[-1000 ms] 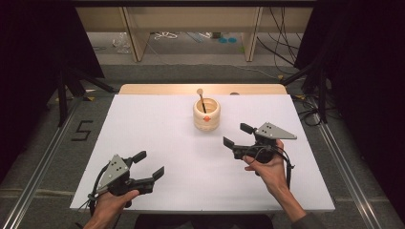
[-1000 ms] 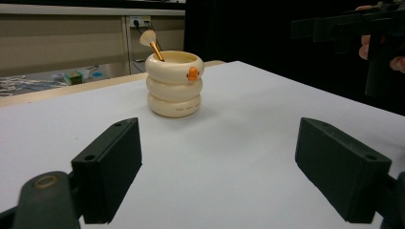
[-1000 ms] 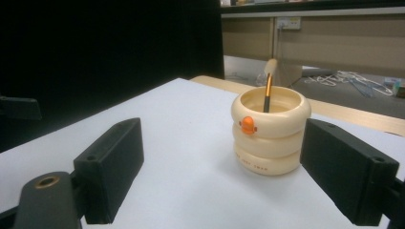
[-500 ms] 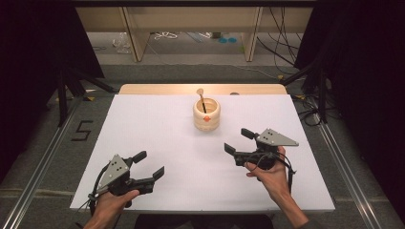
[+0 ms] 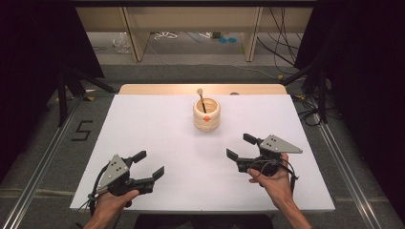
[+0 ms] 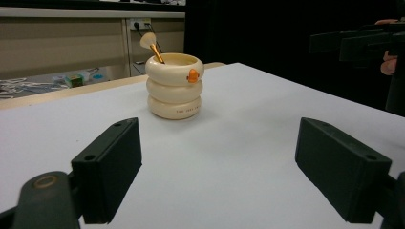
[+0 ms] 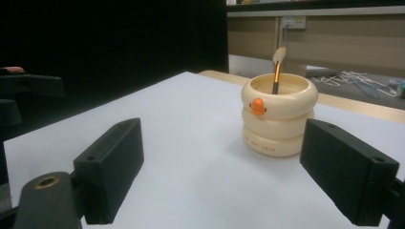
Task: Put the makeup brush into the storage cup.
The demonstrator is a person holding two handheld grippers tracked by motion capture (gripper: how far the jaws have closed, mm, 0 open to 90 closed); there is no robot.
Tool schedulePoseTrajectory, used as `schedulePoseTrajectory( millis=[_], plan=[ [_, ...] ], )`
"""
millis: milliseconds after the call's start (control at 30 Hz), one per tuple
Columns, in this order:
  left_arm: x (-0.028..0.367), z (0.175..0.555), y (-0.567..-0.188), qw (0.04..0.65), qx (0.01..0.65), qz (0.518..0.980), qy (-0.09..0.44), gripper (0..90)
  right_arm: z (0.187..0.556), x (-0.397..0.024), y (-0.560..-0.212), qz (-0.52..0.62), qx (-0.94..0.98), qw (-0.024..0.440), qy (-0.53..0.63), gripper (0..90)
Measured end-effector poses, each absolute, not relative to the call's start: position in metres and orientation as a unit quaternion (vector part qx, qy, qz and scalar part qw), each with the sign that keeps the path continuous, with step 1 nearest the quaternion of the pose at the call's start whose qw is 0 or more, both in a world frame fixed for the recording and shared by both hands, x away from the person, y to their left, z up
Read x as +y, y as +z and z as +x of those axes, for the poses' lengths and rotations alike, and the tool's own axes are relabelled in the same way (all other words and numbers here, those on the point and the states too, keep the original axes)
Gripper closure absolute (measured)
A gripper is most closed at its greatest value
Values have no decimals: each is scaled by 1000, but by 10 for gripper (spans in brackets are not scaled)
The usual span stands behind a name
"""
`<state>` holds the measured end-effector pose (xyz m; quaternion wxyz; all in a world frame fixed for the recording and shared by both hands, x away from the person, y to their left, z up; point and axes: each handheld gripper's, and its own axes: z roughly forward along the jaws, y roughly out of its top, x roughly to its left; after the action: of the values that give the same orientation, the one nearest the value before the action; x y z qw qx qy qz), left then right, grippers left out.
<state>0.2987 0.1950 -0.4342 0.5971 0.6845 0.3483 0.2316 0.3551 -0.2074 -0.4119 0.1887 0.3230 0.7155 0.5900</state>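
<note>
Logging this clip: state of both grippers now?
Left gripper: open, holding nothing.
Right gripper: open, holding nothing.

1. From my remote station, the white table [image 5: 157, 143] reads evenly bright under overhead light, surroundings falling to black.
2. The cream holder [image 6: 174, 86] throws only a faint, soft shadow (no harsh glare).
3. Both gripper views look slightly soft, with near jaws blurred.

brush [image 5: 202, 99] lower handle hidden inside cup [image 5: 207, 114], cup lettering unreadable
</note>
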Motion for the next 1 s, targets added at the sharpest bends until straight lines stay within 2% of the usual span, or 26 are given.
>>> schedulePoseTrajectory(
  millis=[1000],
  plan=[
    [193, 298, -435, 600, 350, 682, 229, 157, 334, -220, -423, 318, 718, 194, 588, 155]
  ],
)
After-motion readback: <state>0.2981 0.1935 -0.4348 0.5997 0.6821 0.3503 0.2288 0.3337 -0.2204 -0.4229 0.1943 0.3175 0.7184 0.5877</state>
